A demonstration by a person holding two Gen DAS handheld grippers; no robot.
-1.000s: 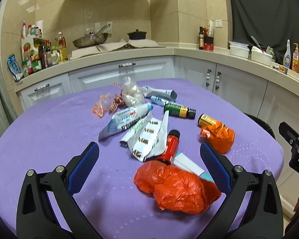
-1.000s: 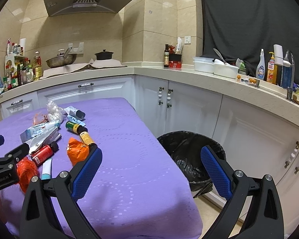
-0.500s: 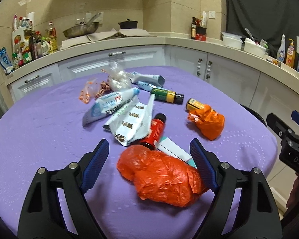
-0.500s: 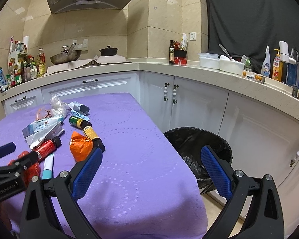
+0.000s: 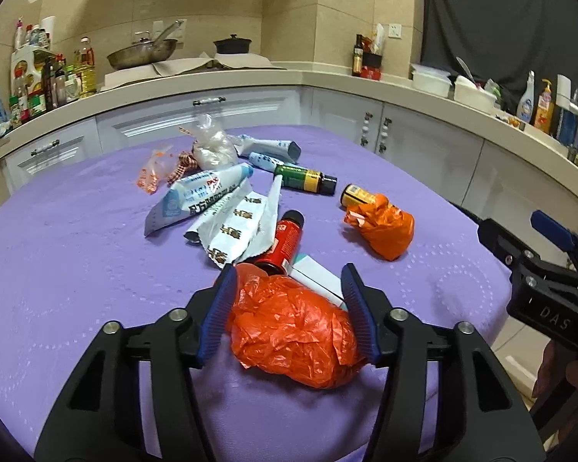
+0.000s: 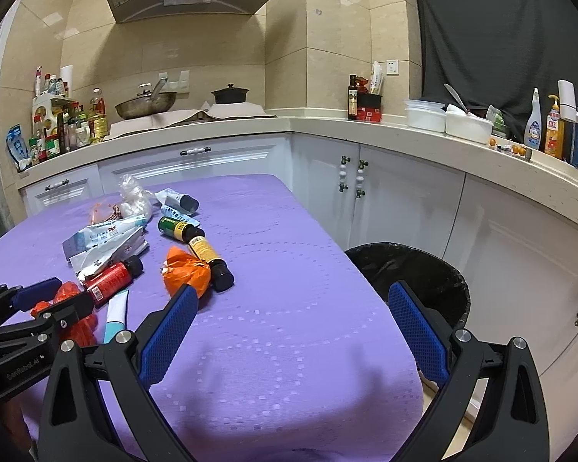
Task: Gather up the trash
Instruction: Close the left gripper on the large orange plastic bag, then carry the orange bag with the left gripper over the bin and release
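**Left tongs close in around the big orange bag**

The left tongs have just been closing, and where the crumpled orange bag lay ahead of wide-open jaws a second ago, it now sits between them. Both blue pads are at the bag's sides; the right one looks to touch the plastic, the left is at its edge, and I cannot tell that either is pressing yet. So the jaws stand about half shut, with nothing firmly held. I judge the grasp is under way and the lift has not begun.

The bag lies on the purple tablecloth, near the table's front edge, closest of all the litter. It is a loose lump, longer than wide, its long axis running from the far left, by the red bottle, toward the near right. The jaws close across its shorter width.

The right tongs hang wide open and empty above the table's right-hand edge. The black-lined bin stands on the floor just beyond that edge.
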